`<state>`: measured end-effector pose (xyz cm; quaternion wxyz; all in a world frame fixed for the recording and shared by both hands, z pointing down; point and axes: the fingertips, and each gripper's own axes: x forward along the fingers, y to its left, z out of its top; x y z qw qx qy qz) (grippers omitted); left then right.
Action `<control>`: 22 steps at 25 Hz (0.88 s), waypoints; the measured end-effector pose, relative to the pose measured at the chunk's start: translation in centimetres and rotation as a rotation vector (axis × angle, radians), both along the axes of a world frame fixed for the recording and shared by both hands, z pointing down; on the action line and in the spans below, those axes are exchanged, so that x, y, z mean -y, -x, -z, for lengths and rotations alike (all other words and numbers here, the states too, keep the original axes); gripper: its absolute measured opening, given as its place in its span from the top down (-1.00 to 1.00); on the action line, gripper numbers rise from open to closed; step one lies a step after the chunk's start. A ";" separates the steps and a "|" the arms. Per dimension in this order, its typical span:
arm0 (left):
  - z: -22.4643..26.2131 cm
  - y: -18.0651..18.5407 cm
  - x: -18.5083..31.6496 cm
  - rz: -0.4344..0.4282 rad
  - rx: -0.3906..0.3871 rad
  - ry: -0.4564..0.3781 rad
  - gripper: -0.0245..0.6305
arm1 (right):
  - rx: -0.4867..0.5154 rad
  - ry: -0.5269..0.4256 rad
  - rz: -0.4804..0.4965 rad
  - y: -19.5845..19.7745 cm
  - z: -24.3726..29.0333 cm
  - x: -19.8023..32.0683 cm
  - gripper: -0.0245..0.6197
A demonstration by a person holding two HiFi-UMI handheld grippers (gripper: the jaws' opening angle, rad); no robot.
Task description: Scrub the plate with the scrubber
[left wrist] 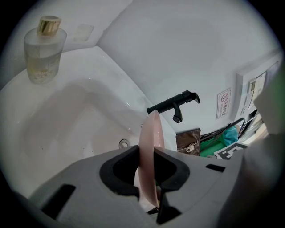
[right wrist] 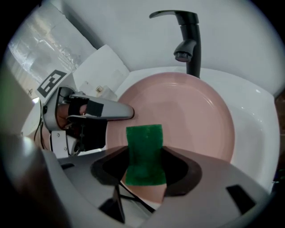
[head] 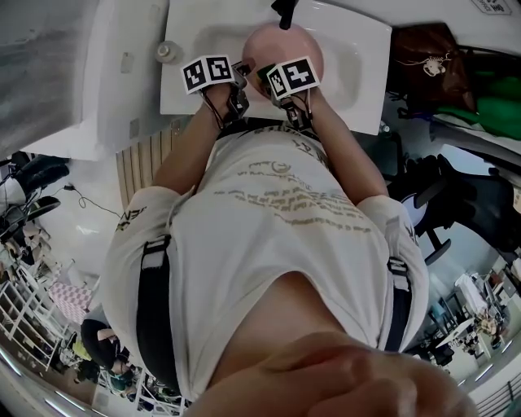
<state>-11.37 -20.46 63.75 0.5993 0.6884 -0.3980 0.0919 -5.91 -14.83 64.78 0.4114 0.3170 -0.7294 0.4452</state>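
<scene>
Left gripper (head: 241, 81) and right gripper (head: 273, 85) sit side by side at upper centre of the head view, both at the near edge of the pink plate (head: 291, 45). The plate is inside the white sink (head: 358, 49), below the black faucet (head: 285, 11). A small bottle (head: 165, 50) stands on the sink ledge at upper left.

Left gripper view: the left gripper (left wrist: 149, 173) is clenched on the plate's rim. The plate (left wrist: 150, 138) stands on edge, seen edge-on at lower centre and rising from between the jaws. The basin fills the left of the frame, and the gold-capped bottle (left wrist: 43, 51) is at upper left.

Right gripper view: the right gripper (right wrist: 144, 165) is clamped on the green scrubber (right wrist: 143, 153) at lower centre. The scrubber's free end overlaps the plate's face (right wrist: 191, 116); whether they touch cannot be confirmed. The left gripper (right wrist: 95, 112) holds the plate's rim at centre left. The faucet (right wrist: 187, 40) is at top centre.
</scene>
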 end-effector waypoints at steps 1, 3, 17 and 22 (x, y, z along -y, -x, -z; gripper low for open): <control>0.1 -0.1 0.0 -0.007 0.003 -0.006 0.72 | -0.017 -0.015 0.008 0.0 0.0 0.1 0.20; 0.3 -0.2 -0.2 -0.024 0.006 -0.014 0.72 | -0.054 -0.051 0.026 -0.1 0.1 0.4 0.20; 0.1 -2.1 -3.2 -0.186 -0.040 0.030 0.72 | -0.066 -0.086 -0.028 -2.5 0.2 3.1 0.19; 0.4 -2.8 -4.0 -0.241 -0.058 0.030 0.72 | -0.062 -0.115 -0.091 -4.0 0.4 4.8 0.19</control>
